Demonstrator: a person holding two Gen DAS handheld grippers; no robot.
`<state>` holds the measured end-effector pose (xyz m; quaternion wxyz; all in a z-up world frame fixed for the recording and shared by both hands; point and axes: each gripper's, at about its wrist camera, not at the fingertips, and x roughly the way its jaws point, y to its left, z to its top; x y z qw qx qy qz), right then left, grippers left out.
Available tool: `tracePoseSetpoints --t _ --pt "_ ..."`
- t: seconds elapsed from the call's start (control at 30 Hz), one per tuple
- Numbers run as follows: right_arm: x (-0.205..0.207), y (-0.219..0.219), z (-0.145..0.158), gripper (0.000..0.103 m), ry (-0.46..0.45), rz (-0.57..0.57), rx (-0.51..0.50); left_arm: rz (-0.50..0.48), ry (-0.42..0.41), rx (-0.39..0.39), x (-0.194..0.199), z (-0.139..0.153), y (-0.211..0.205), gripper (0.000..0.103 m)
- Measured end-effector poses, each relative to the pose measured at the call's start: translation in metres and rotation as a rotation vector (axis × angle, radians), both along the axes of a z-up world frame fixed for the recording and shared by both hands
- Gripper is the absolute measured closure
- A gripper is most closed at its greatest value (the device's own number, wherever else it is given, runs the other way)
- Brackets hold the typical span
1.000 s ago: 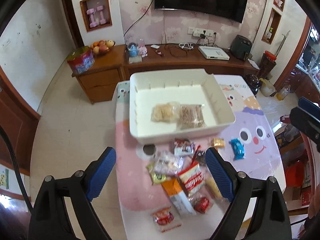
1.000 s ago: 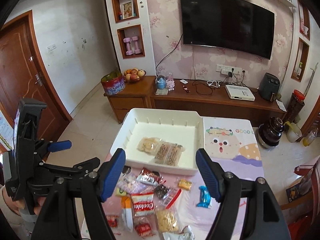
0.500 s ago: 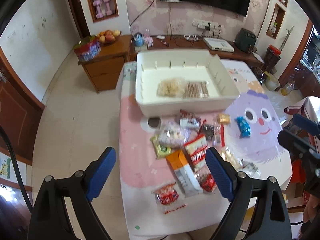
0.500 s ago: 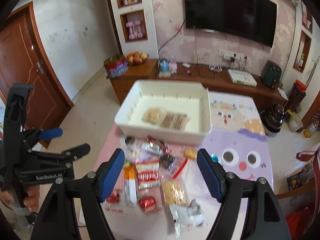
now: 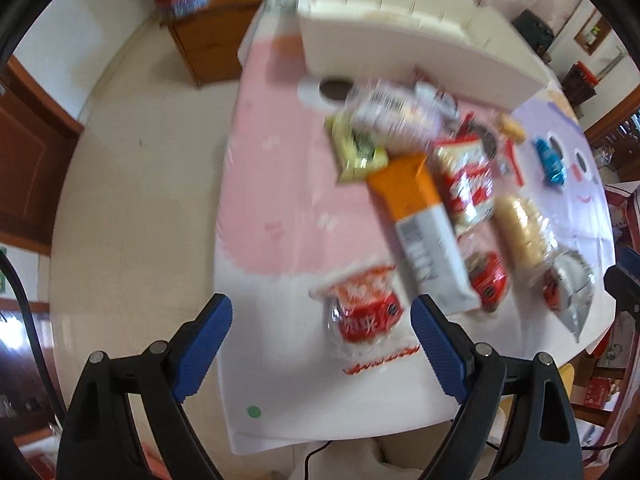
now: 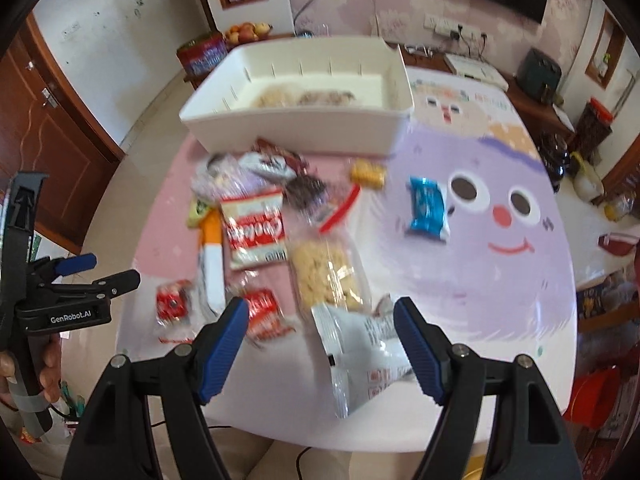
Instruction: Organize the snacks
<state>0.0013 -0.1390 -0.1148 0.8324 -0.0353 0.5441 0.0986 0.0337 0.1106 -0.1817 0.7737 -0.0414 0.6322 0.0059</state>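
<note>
Several snack packets lie in a heap on a table with a pink and purple cartoon cloth. My left gripper [image 5: 322, 332] is open above the near edge, with a small red packet [image 5: 362, 312] just ahead between its blue fingers, untouched. My right gripper [image 6: 320, 336] is open over a white and silver bag [image 6: 360, 354]. Beside that bag lie a clear bag of yellow crackers [image 6: 326, 276], a red-and-white cookie pack [image 6: 256, 232] and an orange-and-white bar [image 5: 420, 220]. A blue packet [image 6: 426, 210] lies apart to the right. The white bin [image 6: 296, 128] behind holds two packets.
A wooden sideboard [image 6: 532, 108] with a fruit bowl [image 6: 248, 32] and a red tin [image 6: 200, 56] stands against the far wall. Tiled floor lies left of the table. A hand [image 6: 44, 364] holding the left gripper shows at the right wrist view's left edge.
Both grippers have dropped toward the table and tilted downward, so the snacks look much larger and closer. Neither has touched or taken anything. The snacks lie as before.
</note>
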Motion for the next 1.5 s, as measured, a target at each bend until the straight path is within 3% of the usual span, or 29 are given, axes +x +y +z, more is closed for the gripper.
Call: tracePoseSetpoints --t 0.37,0.7,0.77,0.83,0.93,0.97,1.0,1.2,1.33,1.4,1.5 --pt "0.005 -0.015 -0.043 0.028 0.08 -0.054 -0.044 -0.002 0.097 -0.007 -0.003 -0.053 -0.015 0.013" --pt "-0.001 0.0 -0.076 0.028 0.052 0.028 -0.321 0.024 0.113 -0.003 -0.006 -0.07 -0.013 0.013" --pt "-0.001 0.003 -0.083 0.028 0.042 0.044 -0.385 0.028 0.121 -0.016 -0.006 -0.073 -0.014 0.018" --pt "0.0 0.002 -0.088 0.036 0.044 0.047 -0.413 0.03 0.118 -0.012 -0.005 -0.075 -0.012 0.022" --pt "0.004 -0.003 -0.087 0.042 0.049 0.032 -0.403 0.032 0.102 -0.001 -0.006 -0.074 -0.009 0.036" --pt "0.005 -0.005 -0.086 0.044 0.053 0.026 -0.393 0.029 0.093 0.005 -0.005 -0.072 -0.01 0.048" --pt "0.007 -0.007 -0.086 0.049 0.058 0.019 -0.384 0.019 0.085 0.008 -0.006 -0.071 -0.01 0.051" --pt "0.014 -0.021 -0.076 0.053 0.097 -0.045 -0.313 0.006 0.094 0.004 -0.005 -0.066 -0.006 0.055" --pt "0.018 -0.022 -0.055 0.053 0.079 -0.059 -0.256 -0.023 0.048 0.029 0.002 -0.04 -0.012 0.055" --pt "0.021 -0.019 -0.04 0.053 0.056 -0.058 -0.223 -0.04 0.01 0.05 0.004 -0.023 -0.018 0.066" --pt "0.026 -0.012 -0.016 0.053 0.018 -0.048 -0.178 -0.057 -0.031 0.068 0.015 0.001 -0.023 0.068"
